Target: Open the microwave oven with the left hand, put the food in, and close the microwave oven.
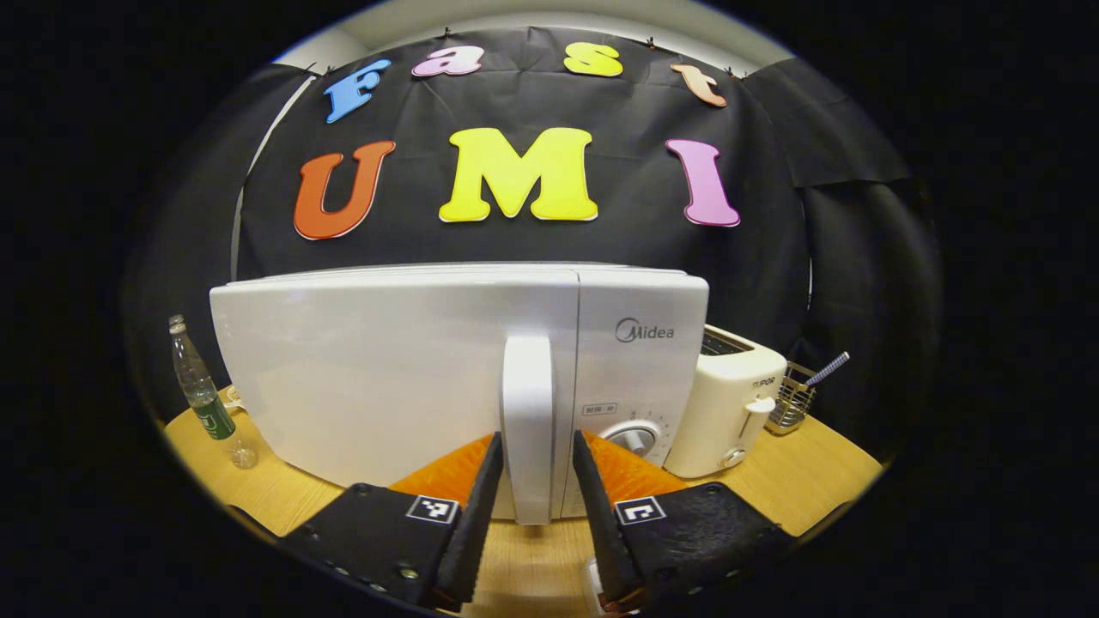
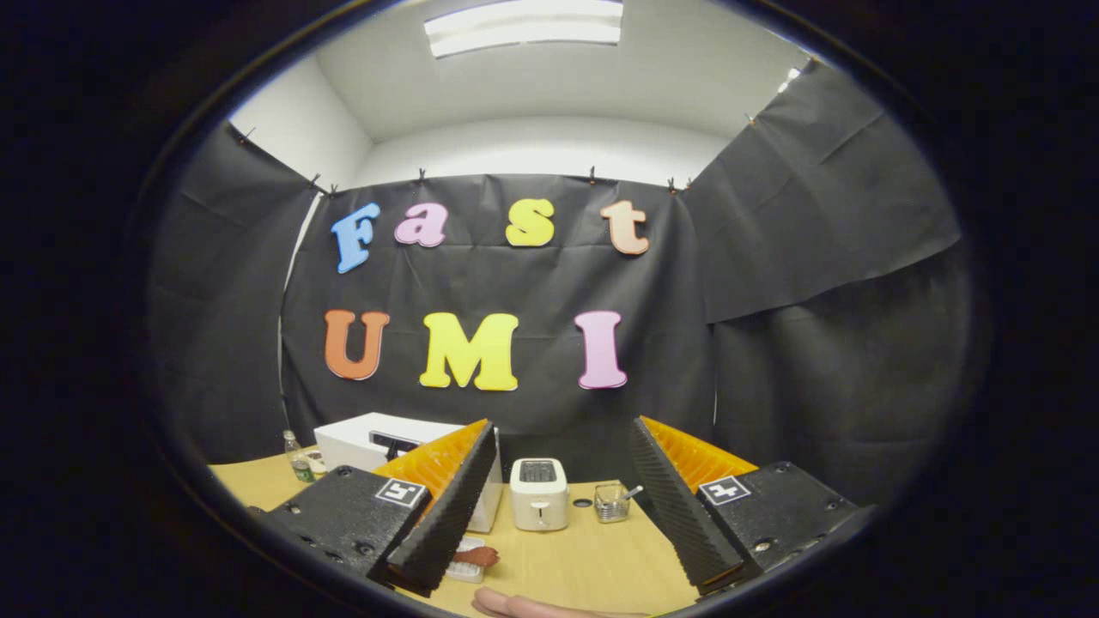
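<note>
Left claw [image 1: 530, 446] straddles microwave [image 1: 386, 378] door handle [image 1: 528, 421], fingers apart, not clamped; pulling now risks slipping off. Right claw [image 2: 558, 481] apart, empty.

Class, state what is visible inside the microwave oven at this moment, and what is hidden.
Nothing inside is visible: the microwave oven has its door shut, with the left gripper straddling the handle. The opaque door covers the interior.

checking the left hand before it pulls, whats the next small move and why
Probably close the left gripper on the white vertical door handle of the white microwave oven, then pull. The handle sits between the open fingers with small gaps either side, and the door looks shut. The right gripper hangs open above the wooden table, away from the oven.
</note>
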